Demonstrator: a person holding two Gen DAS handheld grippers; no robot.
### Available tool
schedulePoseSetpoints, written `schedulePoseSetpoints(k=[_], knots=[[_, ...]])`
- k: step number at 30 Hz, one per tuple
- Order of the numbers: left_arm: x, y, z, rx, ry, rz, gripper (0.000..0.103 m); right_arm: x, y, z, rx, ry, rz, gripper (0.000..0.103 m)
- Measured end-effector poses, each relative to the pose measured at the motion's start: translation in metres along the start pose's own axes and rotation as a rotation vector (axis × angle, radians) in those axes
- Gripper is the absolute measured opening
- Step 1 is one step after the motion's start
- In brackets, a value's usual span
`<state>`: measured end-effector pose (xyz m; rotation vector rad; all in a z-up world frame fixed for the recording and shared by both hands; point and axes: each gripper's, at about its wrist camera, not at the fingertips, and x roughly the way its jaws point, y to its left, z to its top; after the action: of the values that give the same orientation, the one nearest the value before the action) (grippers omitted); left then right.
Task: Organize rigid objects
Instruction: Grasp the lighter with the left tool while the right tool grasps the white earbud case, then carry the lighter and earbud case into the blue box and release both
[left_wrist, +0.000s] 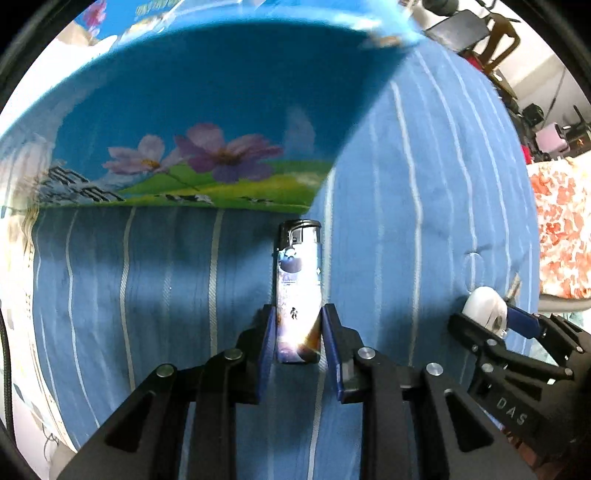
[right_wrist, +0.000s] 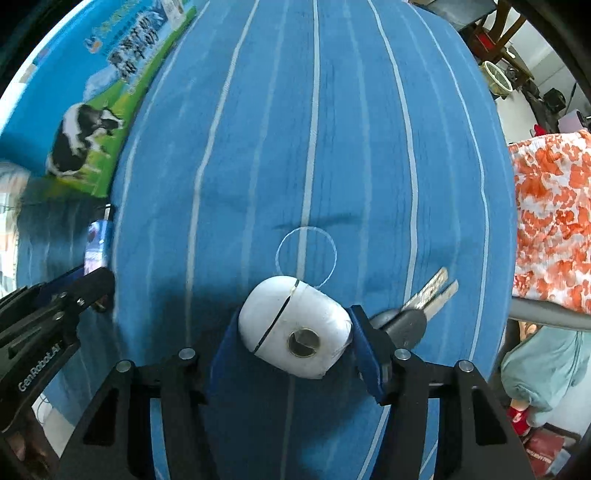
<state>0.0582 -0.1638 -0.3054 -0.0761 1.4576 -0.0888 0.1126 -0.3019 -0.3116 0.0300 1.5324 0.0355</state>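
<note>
Gripping the lighter (left_wrist: 298, 295) upright between your left gripper (left_wrist: 298, 325) pads, you've got it over the striped blue cloth (left_wrist: 424, 184), just in front of the milk carton box (left_wrist: 207, 122). Your right gripper (right_wrist: 293, 325) is clamped on the white earbud case (right_wrist: 291, 325), with the keys (right_wrist: 424, 302) lying on the cloth just beside its right finger, chalk circle (right_wrist: 306, 254) right behind.

Left gripper (left_wrist: 298, 325) clamps printed lighter (left_wrist: 298, 291) between blue pads, lighter's black cap pointing away. Striped blue cloth (left_wrist: 406, 184) below. Blue flowered carton (left_wrist: 192, 122) looms ahead. Right gripper (left_wrist: 491, 325) at right edge, gripping white rounded case (left_wrist: 484, 304).
</note>
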Motion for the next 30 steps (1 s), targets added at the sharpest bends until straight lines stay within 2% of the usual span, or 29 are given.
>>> schedulePoseSetpoints(k=[9, 14, 18, 21, 25, 28, 30], knots=[[-0.047, -0.021, -0.003, 0.072, -0.032, -0.115, 0.022, -0.046, -0.008, -0.02, 0.077, -0.074, 0.057, 0.061], [-0.084, -0.02, -0.001, 0.097, -0.116, -0.164, 0.022, -0.088, -0.013, -0.016, 0.101, -0.127, 0.066, 0.061], [-0.139, -0.007, 0.011, 0.103, -0.226, -0.189, 0.022, -0.146, -0.006, -0.011, 0.092, -0.213, 0.079, 0.061], [-0.182, 0.013, 0.025, 0.088, -0.315, -0.189, 0.022, -0.19, 0.007, -0.002, 0.067, -0.284, 0.104, 0.061], [-0.212, 0.043, 0.047, 0.058, -0.389, -0.143, 0.022, -0.228, 0.035, 0.023, 0.036, -0.352, 0.152, 0.061], [-0.214, 0.079, 0.06, 0.012, -0.408, -0.099, 0.022, -0.238, 0.063, 0.044, 0.033, -0.379, 0.207, 0.061], [-0.203, 0.104, 0.07, -0.022, -0.397, -0.072, 0.022, -0.23, 0.09, 0.062, 0.026, -0.378, 0.235, 0.061]])
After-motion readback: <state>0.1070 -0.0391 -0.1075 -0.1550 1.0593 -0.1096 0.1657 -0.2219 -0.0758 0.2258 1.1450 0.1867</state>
